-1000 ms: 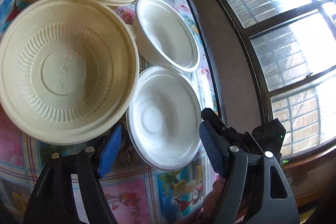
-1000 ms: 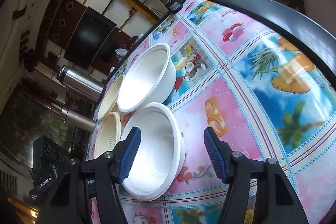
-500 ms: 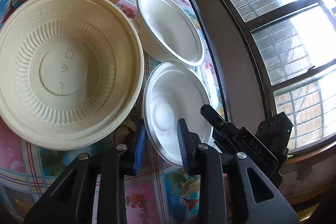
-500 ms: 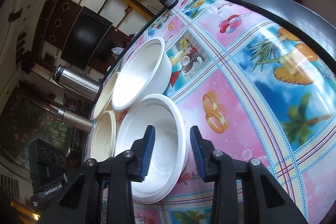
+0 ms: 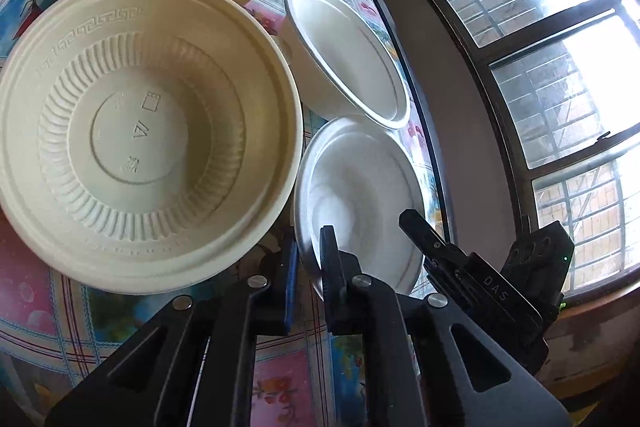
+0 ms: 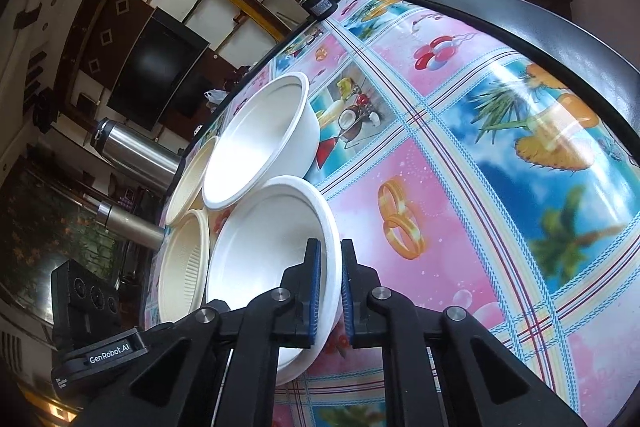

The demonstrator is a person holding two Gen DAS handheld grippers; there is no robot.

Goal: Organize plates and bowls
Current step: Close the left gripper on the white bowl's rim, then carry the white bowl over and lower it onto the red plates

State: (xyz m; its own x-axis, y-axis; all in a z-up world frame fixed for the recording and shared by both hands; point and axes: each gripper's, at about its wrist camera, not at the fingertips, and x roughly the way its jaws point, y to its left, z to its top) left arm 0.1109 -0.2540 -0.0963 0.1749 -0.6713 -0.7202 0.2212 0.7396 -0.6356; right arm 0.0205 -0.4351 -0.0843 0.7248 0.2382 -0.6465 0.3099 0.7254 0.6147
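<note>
White bowl (image 5: 360, 187) rim pinched in left claw (image 5: 308, 275), right claw (image 6: 330, 287)

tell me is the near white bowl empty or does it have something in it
Empty. Both wrist views look into the near white bowl and show only its bare white inside, down to the base.

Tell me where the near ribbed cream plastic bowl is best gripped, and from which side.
Probably the near ribbed cream plastic bowl is best pinched at its flat rim on the near side. It sits upright and open, and that rim section faces free tablecloth; other bowls crowd its far and right sides.
</note>
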